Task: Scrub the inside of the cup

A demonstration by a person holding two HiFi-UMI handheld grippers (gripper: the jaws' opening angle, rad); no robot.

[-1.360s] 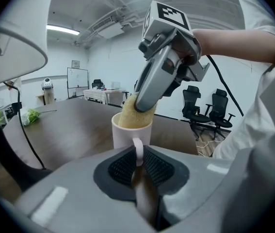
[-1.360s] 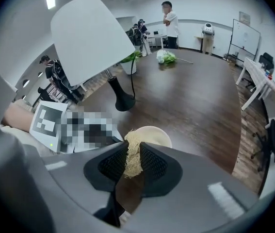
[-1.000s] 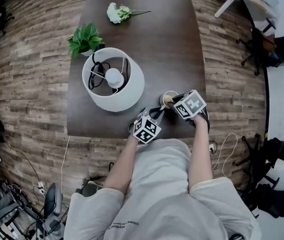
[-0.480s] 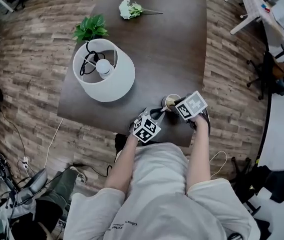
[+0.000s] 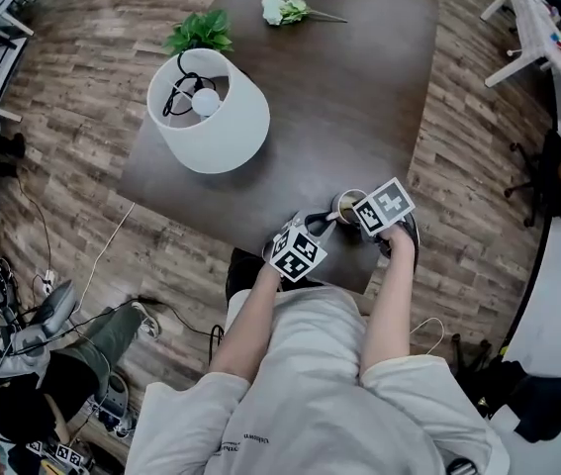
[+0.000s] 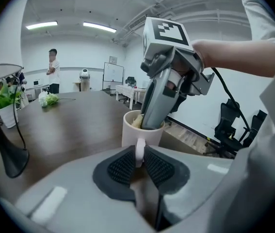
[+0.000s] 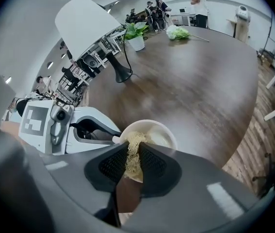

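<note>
1. Left gripper (image 6: 139,155): jaws narrow, clamped on the handle of the cup (image 6: 130,131), which stands near the bench's (image 5: 359,97) near right edge.
2. Right gripper (image 7: 132,161): jaws pinch a fibrous scrubber (image 7: 135,142) inside the cup; scrubbing seems under way, not finished.

Dark wooden table (image 5: 359,87) bearing four things.
Potted plant (image 5: 201,31) just beyond the white-shaded lamp (image 5: 223,127), white flowers (image 5: 285,6) farther beyond, cup (image 5: 345,206) well right of the lamp.

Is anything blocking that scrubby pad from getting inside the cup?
Nothing visible. The right gripper, shut on the scrubber, has it in the cup's open mouth; the left gripper clamps the handle.
</note>
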